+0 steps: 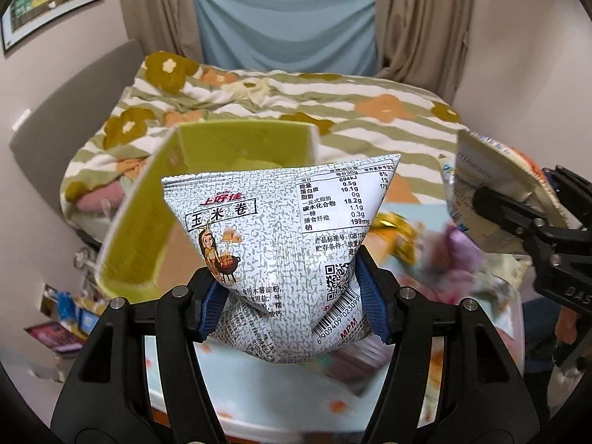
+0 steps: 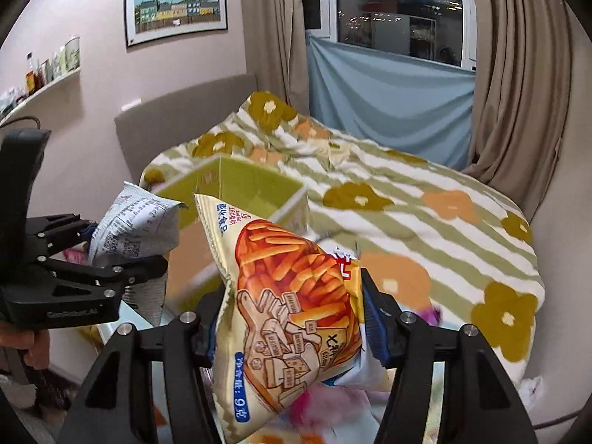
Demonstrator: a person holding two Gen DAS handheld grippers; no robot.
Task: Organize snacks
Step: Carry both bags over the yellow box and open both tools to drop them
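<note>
Grey snack bag [image 1: 273, 229] clamped in left tongs [image 1: 292, 296], orange snack bag [image 2: 292, 296] clamped in right tongs [image 2: 292, 329].

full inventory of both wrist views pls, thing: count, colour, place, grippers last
silver snack bag: 1, silver-grey with printed label, pinched in the left gripper
fries snack bag: 1, cream and orange, pinched in the right gripper
green box: 1, yellow-green inside, open, just beyond both bags
loose snacks: several, gold and purple, blurred, on the table below
table: 1, pale with orange specks, under the grippers
bed quilt: 1, white and green stripes with orange and olive flowers, behind the box
blue cloth: 1, light blue, below the window
framed picture: 1, houses, on the wall
left gripper: 1, black, blue pads
right gripper: 1, black, blue pads
</note>
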